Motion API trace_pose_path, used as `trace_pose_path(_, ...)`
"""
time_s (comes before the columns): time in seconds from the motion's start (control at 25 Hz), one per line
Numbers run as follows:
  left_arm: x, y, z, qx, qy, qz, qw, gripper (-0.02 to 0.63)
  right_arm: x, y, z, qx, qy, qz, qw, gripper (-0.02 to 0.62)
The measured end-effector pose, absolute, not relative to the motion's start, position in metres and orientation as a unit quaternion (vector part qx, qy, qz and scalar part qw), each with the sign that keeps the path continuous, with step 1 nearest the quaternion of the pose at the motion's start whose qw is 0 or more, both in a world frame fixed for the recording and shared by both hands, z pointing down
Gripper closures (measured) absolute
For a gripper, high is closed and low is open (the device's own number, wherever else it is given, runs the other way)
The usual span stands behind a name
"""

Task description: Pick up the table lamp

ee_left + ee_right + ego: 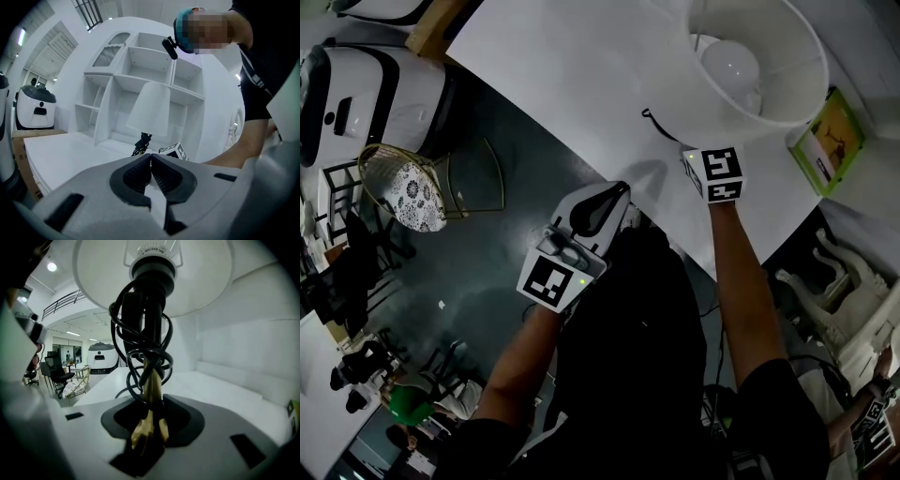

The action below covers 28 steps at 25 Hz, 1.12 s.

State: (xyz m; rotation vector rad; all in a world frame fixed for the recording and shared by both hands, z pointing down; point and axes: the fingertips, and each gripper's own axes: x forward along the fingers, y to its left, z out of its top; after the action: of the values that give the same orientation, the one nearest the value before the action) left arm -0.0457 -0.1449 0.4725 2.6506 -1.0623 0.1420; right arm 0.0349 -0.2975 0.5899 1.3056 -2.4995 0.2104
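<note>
A white worktop [581, 84] fills the upper part of the head view, with dark floor below it and a white shelf unit [140, 61] behind it in the left gripper view. The table lamp [759, 56] is at the worktop's near right part, its white shade open to the camera with the bulb showing. A green box [830, 141] lies by the worktop's right edge.

The right gripper [152, 404] reaches in under the shade. Its 2 fingers pinch the lamp's golden stem [152, 376], which fills the gap between them low down, just under a tangle of black cord [126, 333] wound round the stem. Whether the lamp's foot is on the worktop or already clear of it, no view shows. The left gripper [151, 164] hovers at the worktop's near edge, its fingers pressed together on nothing, pointing toward the lamp.

The step in hand looks like securing the hold before the lift. To do it well, the fingers should bear on bare stem, not on a cord loop, which would let the stem slip. The wide shade probably makes the lamp top-heavy, so the lift should go straight up from the worktop, with the stem kept upright. The loose cord may drag or snag on the worktop, so a slow rise seems wise.
</note>
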Motion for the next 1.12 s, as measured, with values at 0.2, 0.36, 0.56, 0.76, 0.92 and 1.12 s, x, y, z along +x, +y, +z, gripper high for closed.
trace_pose_path(0.2,-0.046,-0.146,0.471,0.917,-0.369,0.050,0.142,0.581,0.037,-0.297,0.591,0.458,-0.871,0.090,0.152,0.466)
trace_pose_path(0.36,-0.048,-0.147,0.470,0.917,-0.369,0.050,0.142,0.581,0.036,-0.297,0.592,0.449,-0.874,0.095,0.158,0.469)
trace_pose_path(0.56,-0.048,-0.149,0.470,0.917,-0.369,0.047,0.143,0.581,0.031,-0.297,0.584,0.438,-0.879,0.092,0.164,0.472)
trace_pose_path(0.76,-0.047,-0.150,0.466,0.918,-0.367,0.043,0.143,0.581,0.026,-0.294,0.585,0.426,-0.883,0.110,0.162,0.472)
trace_pose_path(0.92,-0.046,-0.153,0.462,0.919,-0.367,0.041,0.142,0.581,0.028,-0.293,0.582,0.425,-0.882,0.108,0.171,0.472)
trace_pose_path(1.12,-0.052,-0.156,0.449,0.918,-0.371,0.032,0.135,0.581,0.029,-0.288,0.571,0.421,-0.882,0.112,0.176,0.472)
